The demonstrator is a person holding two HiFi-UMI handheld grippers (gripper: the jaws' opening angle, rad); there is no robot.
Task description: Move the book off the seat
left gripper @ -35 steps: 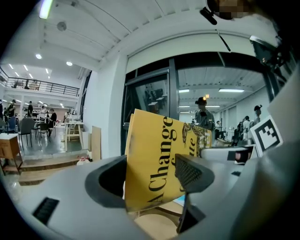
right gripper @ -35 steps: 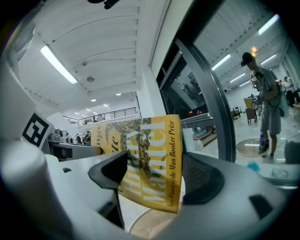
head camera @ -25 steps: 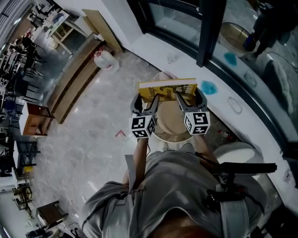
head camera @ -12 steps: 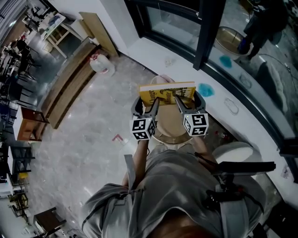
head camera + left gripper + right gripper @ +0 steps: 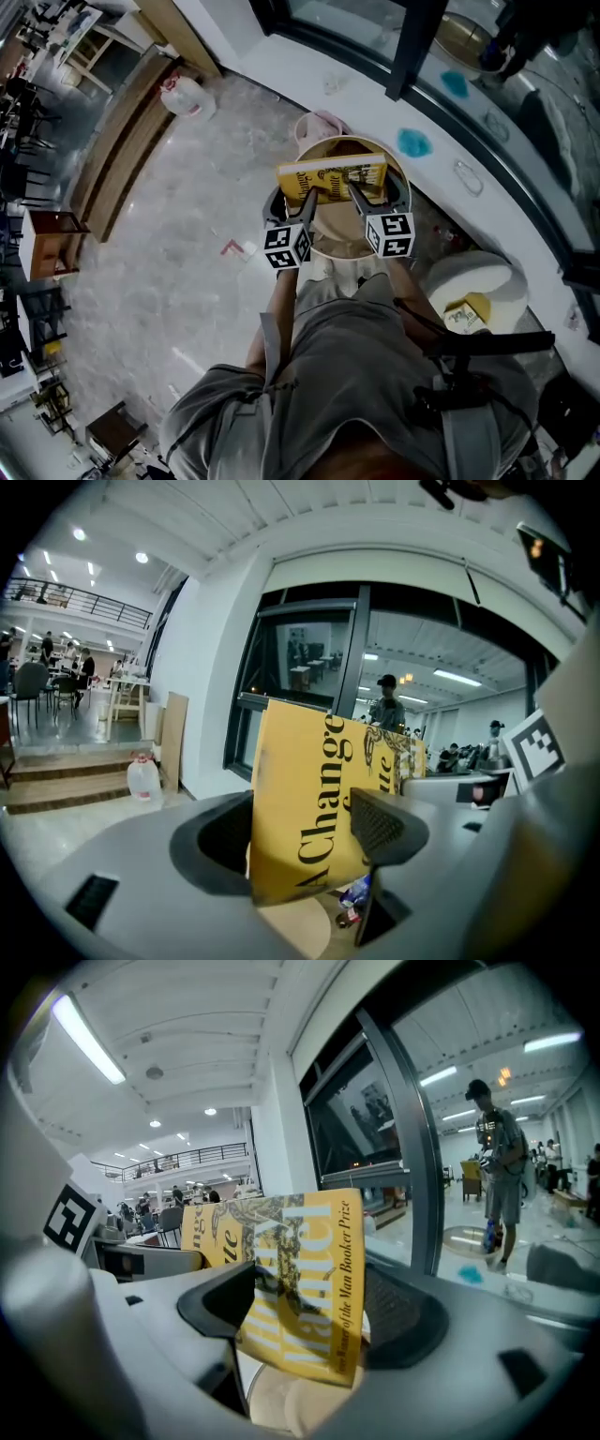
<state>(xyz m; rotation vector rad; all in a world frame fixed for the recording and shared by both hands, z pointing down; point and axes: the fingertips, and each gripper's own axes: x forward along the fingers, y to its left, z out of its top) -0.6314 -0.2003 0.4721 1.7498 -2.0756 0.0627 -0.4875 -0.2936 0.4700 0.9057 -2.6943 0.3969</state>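
**Q:** Head view: where is the book?
**A:** The yellow book [image 5: 333,176] sits over the round stool seat [image 5: 349,246], lying crosswise to it, near the white window ledge [image 5: 281,70]. The left gripper [image 5: 292,200] is clamped on the book's left end and the right gripper [image 5: 380,197] on its right end. Contact between book and seat cannot be confirmed.

**Q:** Left gripper view: jaw state?
**A:** Both pads press against the book, one on each face. The book stands on edge, slightly tilted. The tan seat shows beneath its lower corner. A water jug [image 5: 143,778] stands beside the steps [image 5: 56,782].

**Q:** Right gripper view?
**A:** The jaws are closed on the book's other end, with the seat directly below. A person [image 5: 497,1162] stands in the background at right.
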